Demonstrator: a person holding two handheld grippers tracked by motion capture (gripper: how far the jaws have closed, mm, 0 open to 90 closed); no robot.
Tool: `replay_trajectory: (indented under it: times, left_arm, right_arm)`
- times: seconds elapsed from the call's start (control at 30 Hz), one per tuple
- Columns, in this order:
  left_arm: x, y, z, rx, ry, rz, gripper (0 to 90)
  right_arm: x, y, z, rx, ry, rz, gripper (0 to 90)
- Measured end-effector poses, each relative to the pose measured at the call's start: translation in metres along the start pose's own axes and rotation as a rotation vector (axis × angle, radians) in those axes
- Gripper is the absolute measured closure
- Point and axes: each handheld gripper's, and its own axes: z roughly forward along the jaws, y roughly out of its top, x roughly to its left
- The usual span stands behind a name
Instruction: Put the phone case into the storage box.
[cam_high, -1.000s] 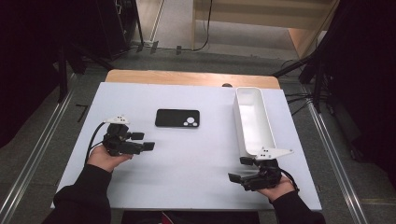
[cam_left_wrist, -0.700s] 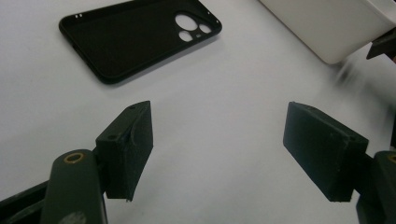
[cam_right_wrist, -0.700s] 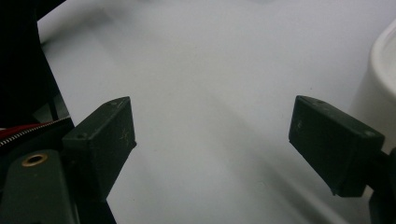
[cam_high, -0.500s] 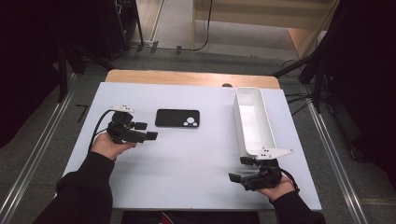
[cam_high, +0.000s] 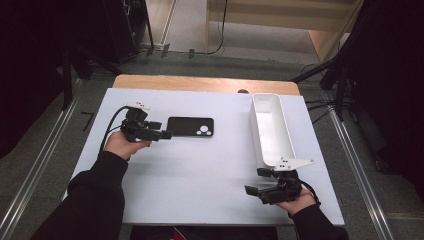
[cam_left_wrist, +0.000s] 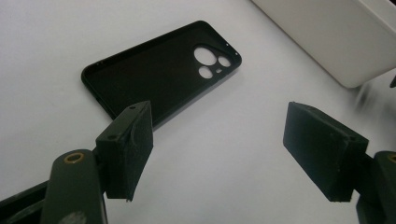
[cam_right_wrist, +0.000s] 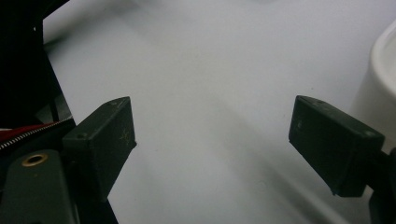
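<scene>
A black phone case (cam_high: 190, 126) lies flat on the white table (cam_high: 200, 185), its camera cut-outs toward the right end. In the left gripper view the phone case (cam_left_wrist: 159, 70) lies just beyond the jaws, inner side up. My left gripper (cam_high: 164, 134) is open right at the case's left end, nothing between its pads (cam_left_wrist: 219, 149). My right gripper (cam_high: 252, 190) rests open near the table's front right, pointing left, just in front of the near end of the long white tray (cam_high: 270, 130). Bare table lies between the right gripper's (cam_right_wrist: 212, 149) jaws.
The white tray (cam_left_wrist: 336, 37) runs front to back along the table's right side, and its wall (cam_right_wrist: 378, 84) stands close beside my right gripper. A wooden strip (cam_high: 200, 84) borders the table's far edge. Metal rails (cam_high: 355, 165) flank both sides.
My left gripper has moved up the table and to the right, from the near left area to the phone case's left end. The right gripper has stayed where it was.
</scene>
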Motion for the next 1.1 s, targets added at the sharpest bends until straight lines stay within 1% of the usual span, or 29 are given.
replay_trajectory:
  times: [0.07, 0.13, 0.17, 0.2, 0.27, 0.3, 0.33, 0.5, 0.57, 0.67, 0.73, 0.8, 0.87, 0.93, 1.0, 1.03, 1.07, 1.1]
  left_arm:
    - [0.003, 0.003, 0.002, 0.0, 0.006, -0.008, 23.8]
    - [0.005, 0.007, 0.004, 0.006, 0.015, -0.007, 23.9]
    - [0.005, 0.01, 0.004, 0.007, 0.015, 0.003, 23.9]
    - [0.005, 0.012, 0.005, 0.001, 0.012, -0.001, 23.9]
    - [0.007, 0.017, 0.005, 0.0, 0.025, 0.003, 23.9]
    - [0.007, 0.017, 0.005, 0.0, 0.025, 0.003, 23.9]
    - [0.011, 0.022, 0.007, 0.004, 0.029, 0.0, 23.9]
    - [0.019, 0.033, 0.012, 0.01, 0.045, 0.008, 24.6]
    - [0.021, 0.037, 0.015, 0.002, 0.048, 0.012, 24.6]
    - [0.023, 0.043, 0.021, 0.009, 0.052, 0.015, 24.6]
    - [0.023, 0.046, 0.027, 0.021, 0.053, 0.008, 24.6]
    - [0.024, 0.048, 0.032, 0.026, 0.056, 0.016, 24.6]
    - [0.024, 0.051, 0.038, 0.037, 0.069, 0.02, 24.6]
    - [0.024, 0.052, 0.041, 0.025, 0.064, 0.015, 24.7]
    - [0.023, 0.053, 0.043, 0.015, 0.075, 0.027, 28.4]
    - [0.022, 0.053, 0.044, 0.011, 0.093, 0.03, 30.4]
    - [0.022, 0.053, 0.044, 0.009, 0.094, 0.027, 36.2]
    - [0.021, 0.053, 0.044, 0.006, 0.091, 0.024, 44.3]
  right_arm:
    - [0.0, 0.0, 0.0, -0.001, 0.0, 0.0, 13.0]
    - [0.0, 0.0, 0.0, 0.0, -0.001, -0.001, 13.0]
    - [0.0, 0.0, 0.0, -0.001, -0.001, -0.001, 13.0]
    - [0.0, 0.0, 0.0, -0.002, -0.001, -0.001, 13.0]
    - [0.0, 0.0, 0.0, -0.001, 0.0, -0.001, 13.0]
    - [0.0, 0.0, 0.0, -0.001, 0.0, -0.001, 13.0]
    - [0.0, 0.0, 0.0, -0.001, 0.001, -0.001, 13.0]
    - [0.0, 0.0, 0.0, -0.003, 0.003, 0.002, 13.0]
    - [0.0, 0.0, 0.0, -0.002, 0.003, 0.002, 13.0]
    - [0.0, 0.0, 0.0, -0.003, 0.002, 0.003, 13.0]
    - [0.0, 0.0, 0.0, 0.001, 0.005, 0.009, 13.0]
    - [0.0, 0.0, 0.0, -0.001, 0.005, 0.009, 13.0]
    - [0.0, 0.0, 0.0, -0.003, 0.007, 0.01, 13.0]
    - [0.0, 0.0, 0.0, -0.003, 0.005, 0.01, 13.0]
    - [0.0, 0.0, -0.001, -0.002, 0.006, 0.01, 13.0]
    - [0.0, 0.0, -0.001, -0.004, 0.006, 0.01, 13.0]
    - [0.0, 0.0, -0.001, -0.006, 0.005, 0.008, 13.0]
    - [0.0, 0.0, -0.001, -0.006, 0.005, 0.007, 13.0]
